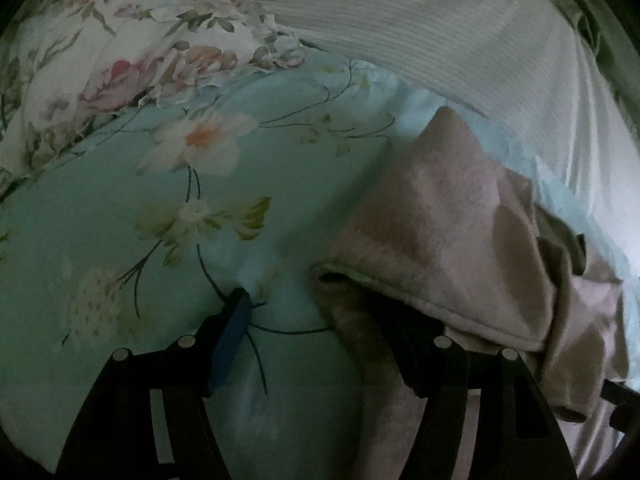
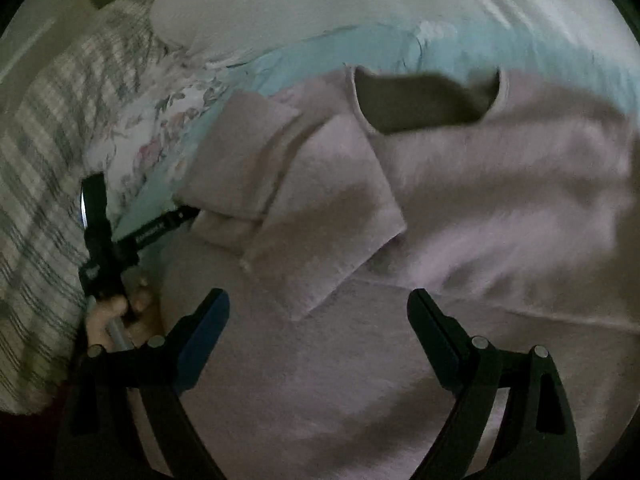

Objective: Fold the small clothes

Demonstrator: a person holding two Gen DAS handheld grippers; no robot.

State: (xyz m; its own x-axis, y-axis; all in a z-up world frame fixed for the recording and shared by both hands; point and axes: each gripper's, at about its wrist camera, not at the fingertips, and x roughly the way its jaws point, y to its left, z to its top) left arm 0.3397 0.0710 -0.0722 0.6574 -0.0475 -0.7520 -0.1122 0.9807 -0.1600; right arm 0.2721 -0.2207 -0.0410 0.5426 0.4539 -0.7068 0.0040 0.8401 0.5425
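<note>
Pink sweater (image 2: 460, 200) lies rumpled, one sleeve (image 2: 320, 208) folded across.

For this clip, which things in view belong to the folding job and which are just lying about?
In the job:
- pale pink fleecy top, partly folded
- left gripper
- right gripper

Lying about:
- mint-green floral bedsheet
- white rose-print pillow
- white ribbed blanket
- grey-checked cloth
</note>
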